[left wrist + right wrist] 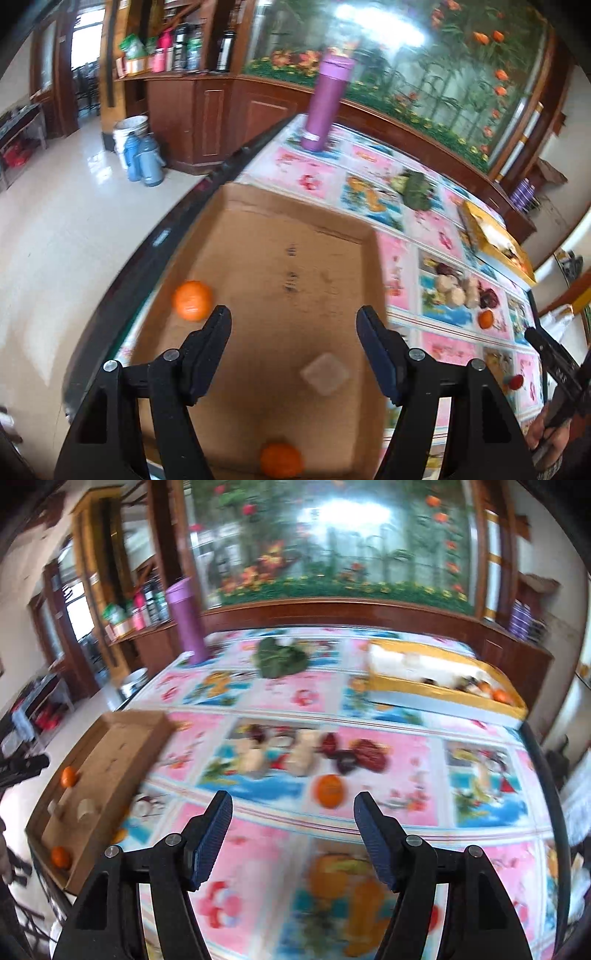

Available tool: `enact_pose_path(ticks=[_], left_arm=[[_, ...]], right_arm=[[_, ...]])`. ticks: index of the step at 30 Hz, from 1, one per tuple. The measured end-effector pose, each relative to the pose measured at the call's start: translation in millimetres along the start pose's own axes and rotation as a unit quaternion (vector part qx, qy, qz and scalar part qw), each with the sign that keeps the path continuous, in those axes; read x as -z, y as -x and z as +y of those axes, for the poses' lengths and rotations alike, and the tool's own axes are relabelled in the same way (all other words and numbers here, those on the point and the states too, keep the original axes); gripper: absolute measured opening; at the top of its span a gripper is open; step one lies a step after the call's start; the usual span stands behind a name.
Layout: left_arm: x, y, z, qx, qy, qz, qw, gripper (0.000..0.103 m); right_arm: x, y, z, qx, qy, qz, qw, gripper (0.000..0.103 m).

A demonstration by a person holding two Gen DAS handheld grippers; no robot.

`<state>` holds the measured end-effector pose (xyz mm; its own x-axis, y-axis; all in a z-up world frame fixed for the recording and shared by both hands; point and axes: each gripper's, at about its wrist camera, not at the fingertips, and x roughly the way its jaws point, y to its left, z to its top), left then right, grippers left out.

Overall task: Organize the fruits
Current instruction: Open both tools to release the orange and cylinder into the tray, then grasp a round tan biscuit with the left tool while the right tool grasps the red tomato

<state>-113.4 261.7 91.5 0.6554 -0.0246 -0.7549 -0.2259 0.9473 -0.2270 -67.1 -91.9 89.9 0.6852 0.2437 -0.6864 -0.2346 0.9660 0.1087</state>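
Observation:
My left gripper (293,317) is open and empty above a shallow cardboard tray (236,199). Two oranges lie in the tray, one at its left side (192,300) and one near me (281,459). My right gripper (292,803) is open and empty above the patterned tablecloth. A loose orange (329,791) lies on the cloth just ahead of it, towards the right finger. Behind that orange is a row of pale and dark red fruits (306,753). The tray (140,720) with its two oranges (69,776) (60,856) shows at the left of the right wrist view.
A purple bottle (327,99) stands at the table's far left corner. A green leafy bundle (282,657) lies at the back middle. A yellow-rimmed box (439,692) with fruit stands at the back right. The table's dark edge (207,195) runs just left of the tray.

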Motion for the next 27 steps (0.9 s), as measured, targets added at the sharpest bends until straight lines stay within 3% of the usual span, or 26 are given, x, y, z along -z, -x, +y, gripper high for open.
enact_pose_path(ticks=[6,12,17,19,23,27], left_arm=[[-0.9,-17.9,-78.8,0.043,-0.066,0.021,0.9966,0.07],[5.6,-51.6,-145.3,0.07,-0.126,0.052,0.9881,0.07],[8.9,-88.4,-156.1,0.055,-0.116,0.079,0.9885,0.07],[10.6,-97.1,-153.6,0.053,-0.111,0.089,0.9884,0.07],[12.6,-104.0,-158.4,0.06,-0.117,0.088,0.9875,0.069],[14.8,-111.8,-180.5,0.084,-0.14,0.085,0.9829,0.063]], right_arm=[[-3.5,10.5,-58.8,0.038,-0.042,-0.007,0.998,0.075],[-5.9,-7.0,-71.3,0.024,-0.058,0.013,0.998,0.075],[-4.5,-43.3,-63.0,-0.01,-0.071,0.049,0.996,0.074],[-5.6,-54.8,-55.6,-0.014,-0.065,0.056,0.996,0.068],[-18.8,-64.3,-57.6,0.031,-0.052,0.029,0.998,0.068],[-30.2,-85.4,-67.4,0.034,-0.055,0.035,0.997,0.064]])
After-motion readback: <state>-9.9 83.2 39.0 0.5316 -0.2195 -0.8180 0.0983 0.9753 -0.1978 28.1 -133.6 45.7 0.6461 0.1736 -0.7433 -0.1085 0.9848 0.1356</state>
